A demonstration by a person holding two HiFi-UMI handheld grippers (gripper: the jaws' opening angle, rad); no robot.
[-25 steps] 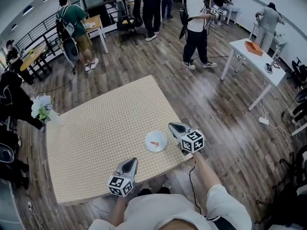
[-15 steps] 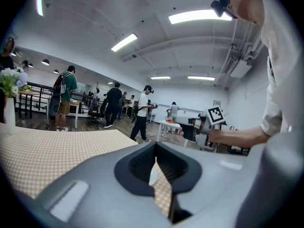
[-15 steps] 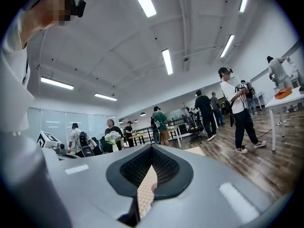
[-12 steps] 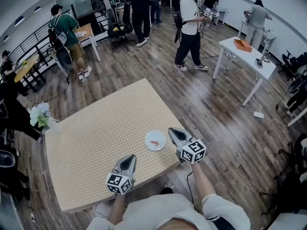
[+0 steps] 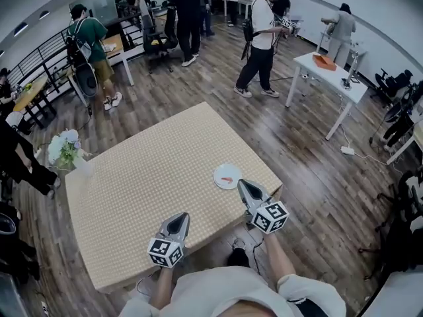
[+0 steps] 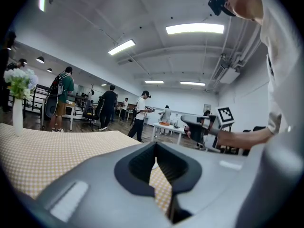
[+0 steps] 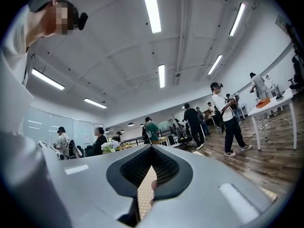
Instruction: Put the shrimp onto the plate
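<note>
The shrimp [image 5: 227, 179] lies on the small white plate [image 5: 221, 172], a little orange curl near its middle. The plate sits on the tan checked worktop [image 5: 145, 177], close to the worktop's right-hand edge and near corner.

The right tool [image 5: 240, 184] points at the plate from the near side, its tip just beside the rim – whether it touches cannot be told. Its jaws are pressed together with nothing between them; the right gripper view shows only a sliver of worktop through the slit.

The left tool [image 5: 179, 218] is held over the near edge of the worktop, well apart from the plate, jaws likewise together and empty.

A vase of flowers [image 5: 67, 152] stands at the far left corner. Beyond, on the wooden floor [image 5: 291, 144], a white table [image 5: 330, 78] – and several people standing about.
</note>
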